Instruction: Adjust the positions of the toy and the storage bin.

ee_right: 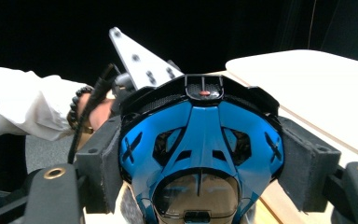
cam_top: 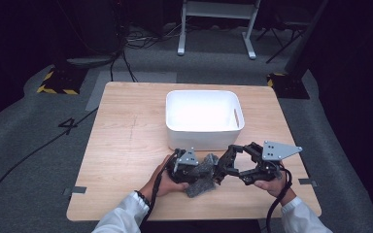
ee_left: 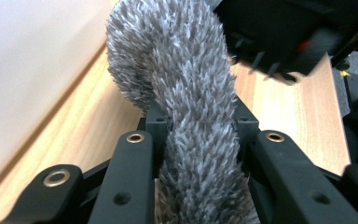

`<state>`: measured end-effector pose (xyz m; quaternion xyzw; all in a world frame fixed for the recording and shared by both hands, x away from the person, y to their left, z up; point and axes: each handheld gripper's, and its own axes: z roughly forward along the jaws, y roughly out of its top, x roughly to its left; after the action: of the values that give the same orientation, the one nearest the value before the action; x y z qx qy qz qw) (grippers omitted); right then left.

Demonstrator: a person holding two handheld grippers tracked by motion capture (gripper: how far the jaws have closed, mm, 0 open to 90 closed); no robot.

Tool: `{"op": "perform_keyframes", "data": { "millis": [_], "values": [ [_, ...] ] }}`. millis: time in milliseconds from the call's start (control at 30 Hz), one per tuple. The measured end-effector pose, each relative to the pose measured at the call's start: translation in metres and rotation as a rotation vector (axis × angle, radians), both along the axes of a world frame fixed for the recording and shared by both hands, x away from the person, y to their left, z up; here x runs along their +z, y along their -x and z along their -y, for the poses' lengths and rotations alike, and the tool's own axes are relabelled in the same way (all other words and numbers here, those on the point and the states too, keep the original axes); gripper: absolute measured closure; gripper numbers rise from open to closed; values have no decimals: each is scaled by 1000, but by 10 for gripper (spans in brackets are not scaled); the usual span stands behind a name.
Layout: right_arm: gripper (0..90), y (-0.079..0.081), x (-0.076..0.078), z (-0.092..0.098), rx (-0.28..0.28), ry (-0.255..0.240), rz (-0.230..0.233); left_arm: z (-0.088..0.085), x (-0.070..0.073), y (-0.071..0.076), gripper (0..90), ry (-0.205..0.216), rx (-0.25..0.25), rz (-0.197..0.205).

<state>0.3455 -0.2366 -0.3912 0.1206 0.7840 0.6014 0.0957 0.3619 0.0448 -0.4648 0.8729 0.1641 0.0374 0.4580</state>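
At the near edge of the surface (cam_top: 126,126), just in front of the white bin (cam_top: 204,119), both grippers meet over one small bundle. The left gripper (ee_left: 200,154) has its fingers (ee_left: 135,172) pinching a grey fuzzy cloth (ee_left: 186,93), which runs up between them and curls over past the tips. The right gripper (ee_right: 200,154) has its fingers (ee_right: 307,172) clamped on either side of a blue and black mouse (ee_right: 200,154), its rounded shell wedged between the pads.

Now the risk, as I read it: the cloth is soft and pinched along a narrow waist, so a tug from the other hand could drag it out of the grip. The mouse shell is smooth and curved, and hard rubbing could make it squirt forward off the pads. The two tools also sit very close together in the high view, left gripper (cam_top: 187,167) and right gripper (cam_top: 223,167) near touching, so a knock between them looks possible.
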Motion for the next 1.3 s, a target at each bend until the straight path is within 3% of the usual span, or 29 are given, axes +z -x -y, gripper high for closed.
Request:
{"op": "perform_keyframes", "data": {
  "millis": [133,233,367,467,533,600,767,800,900,1067,1167,1300],
  "values": [
    [264,-1,1,1,-3,-8,-5,-7,12,5,696,4,25,43],
    [264,-1,2,3,0,-22,-9,-13,16,3,695,-5,101,62],
    [264,1,0,0,35,-29,-14,-22,18,-7,688,55,219,37],
    [264,3,-3,-7,54,3,-15,-23,23,-8,688,102,233,61],
    [264,4,-6,-12,48,35,-14,-19,26,-5,688,121,189,71],
    [264,2,-9,-13,22,53,-12,-14,28,2,689,115,143,85],
    [264,-2,-9,-6,-47,34,-21,1,31,21,689,150,22,90],
    [264,-3,-9,-5,-55,26,-25,4,31,23,689,131,15,105],
    [264,-4,-7,-2,-55,15,-24,9,25,23,690,94,-8,95],
    [264,-4,0,9,-70,-22,-23,14,5,18,690,-63,-43,75],
    [264,-6,1,13,-61,-39,-30,10,6,14,689,-37,-16,66],
    [264,-6,-1,9,-39,-16,-36,2,21,16,688,61,-4,89]
  ]
}}
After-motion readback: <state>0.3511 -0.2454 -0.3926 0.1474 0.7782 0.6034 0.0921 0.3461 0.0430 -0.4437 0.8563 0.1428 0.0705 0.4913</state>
